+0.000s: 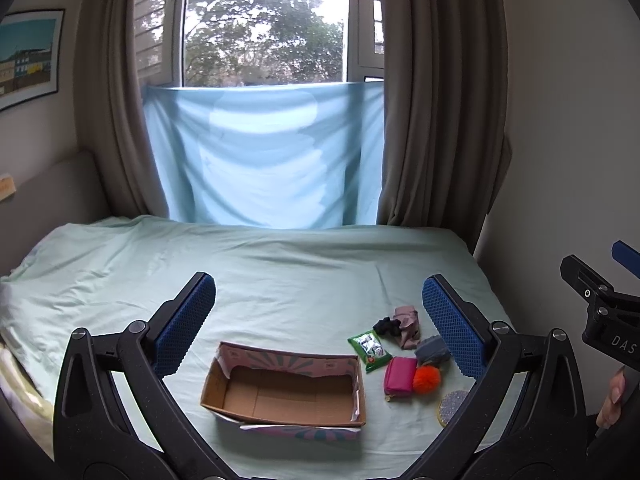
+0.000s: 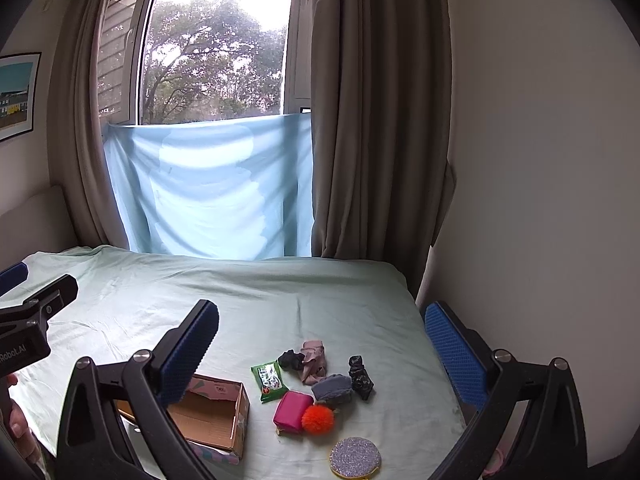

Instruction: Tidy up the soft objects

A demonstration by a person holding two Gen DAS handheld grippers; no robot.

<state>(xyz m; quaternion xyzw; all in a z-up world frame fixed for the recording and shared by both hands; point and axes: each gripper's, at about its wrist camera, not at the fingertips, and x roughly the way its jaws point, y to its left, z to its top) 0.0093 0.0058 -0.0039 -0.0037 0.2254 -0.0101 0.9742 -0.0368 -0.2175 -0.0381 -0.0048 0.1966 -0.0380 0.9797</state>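
Bed (image 1: 280, 272) with a wrinkled pale mint-green sheet fills the lower half of both views; a beige padded headboard (image 1: 60, 184) runs along its left side. Left wall: framed print of coloured houses (image 1: 28, 56). Far end: tall window (image 1: 264, 28) showing trees, taupe curtains (image 1: 432, 100) on both sides, light blue cloth (image 1: 264, 156) hung across its lower part. Right: plain off-white wall (image 2: 540, 160).

On the sheet, left to right: open empty cardboard box with patterned pink-and-teal outside (image 1: 288, 388); green snack packet (image 2: 269, 381); black scrunchie (image 2: 291, 360); crumpled dusty-pink cloth (image 2: 314, 362); magenta zip pouch (image 2: 293, 408); fuzzy orange pompom (image 2: 318, 419) touching the pouch; grey folded fabric piece (image 2: 332, 388); second black crinkled scrunchie (image 2: 360, 376); round glittery silver disc with yellow rim (image 2: 355, 456) nearest the camera. All soft items lie outside the box, clustered just right of it.

Left tongs (image 1: 320, 320): spread wide, holding nothing, above the box. Right tongs (image 2: 320, 344): spread wide, holding nothing, above the cluster.
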